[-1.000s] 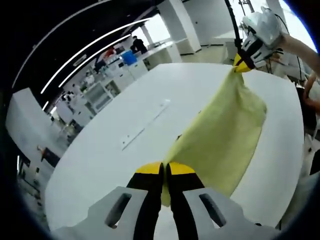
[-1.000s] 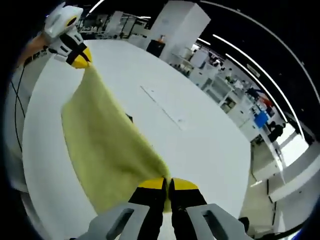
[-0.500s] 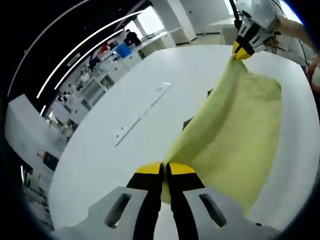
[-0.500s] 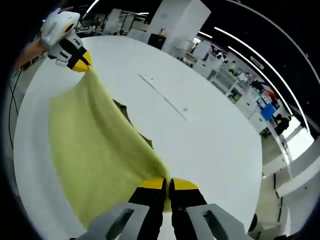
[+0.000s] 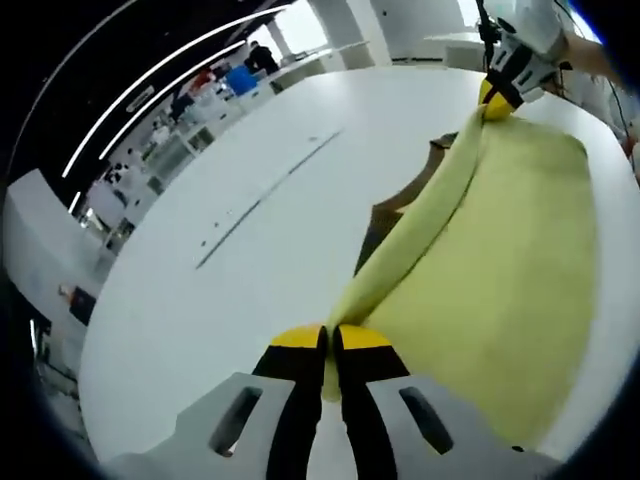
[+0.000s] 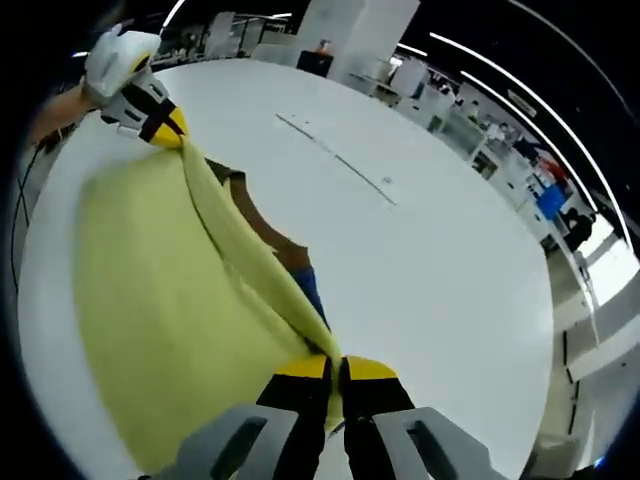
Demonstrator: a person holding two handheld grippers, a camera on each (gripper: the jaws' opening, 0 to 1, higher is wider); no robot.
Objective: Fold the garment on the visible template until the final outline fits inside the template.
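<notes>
Both tools are clamped on the yellow garment (image 5: 500, 250): the left tool (image 5: 330, 345) and right tool (image 6: 333, 368) each pinch a corner, stretching its top edge taut above the white bench (image 6: 430, 250), near the bench's edge.

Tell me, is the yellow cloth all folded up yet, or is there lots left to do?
Not yet. Done: both grippers have pinched a corner of the yellow garment. In hand: the left gripper and right gripper hold it stretched above the white table. Left: laying it on the brown template peeking out beneath and folding it to fit.
</notes>
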